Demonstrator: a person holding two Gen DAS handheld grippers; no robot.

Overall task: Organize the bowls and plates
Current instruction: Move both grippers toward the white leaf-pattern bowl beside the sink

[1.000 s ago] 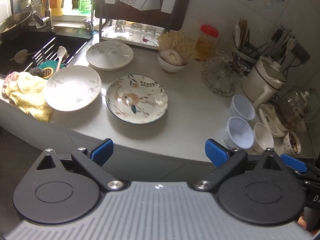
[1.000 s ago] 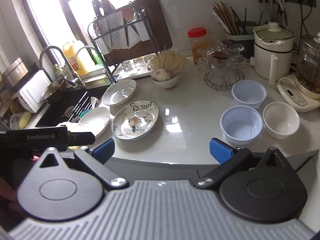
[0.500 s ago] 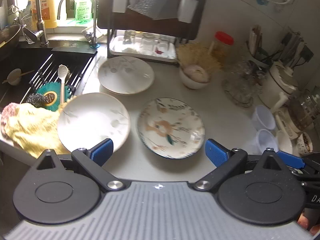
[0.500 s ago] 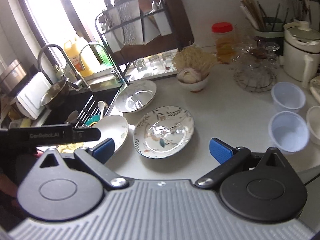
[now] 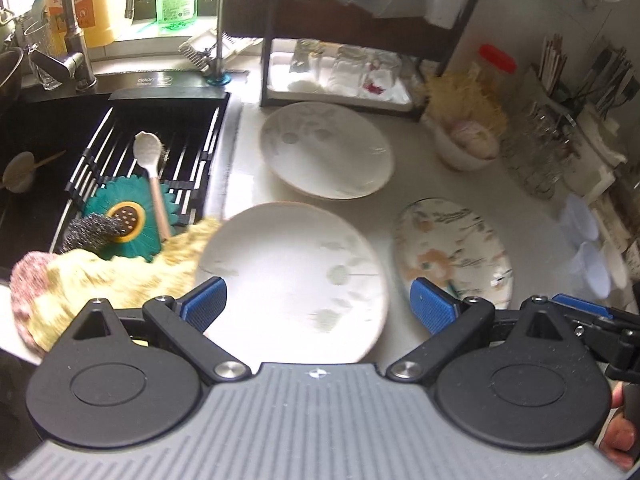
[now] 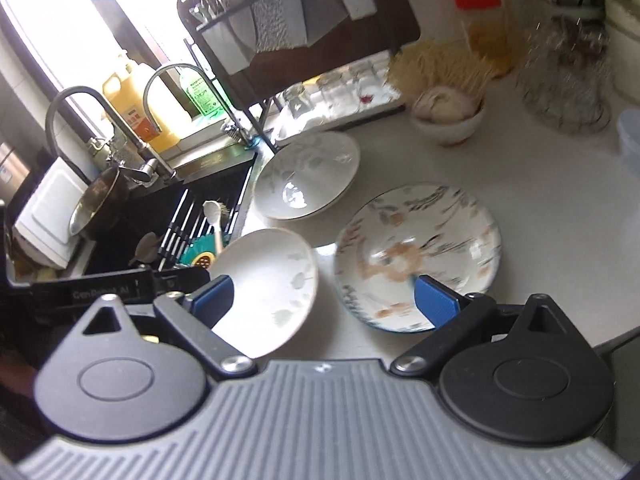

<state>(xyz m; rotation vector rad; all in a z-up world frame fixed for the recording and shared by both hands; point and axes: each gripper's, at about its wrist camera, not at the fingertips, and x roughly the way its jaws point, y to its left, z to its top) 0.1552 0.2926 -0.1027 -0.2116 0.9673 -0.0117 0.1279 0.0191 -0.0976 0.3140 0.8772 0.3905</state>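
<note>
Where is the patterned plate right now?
In both wrist views the patterned plate lies flat on the counter, to the right of the near white plate and in front of the far white plate.

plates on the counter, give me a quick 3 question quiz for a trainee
1. How many plates lie on the counter?
2. True or false: the left gripper is shut on the near white plate.
3. Which plate lies nearest the right gripper's right finger? A: the far white plate. B: the flowered plate.

Key
1. Three, none stacked.
2. False; the jaws are wide open on both grippers, holding nothing.
3. B.
</note>
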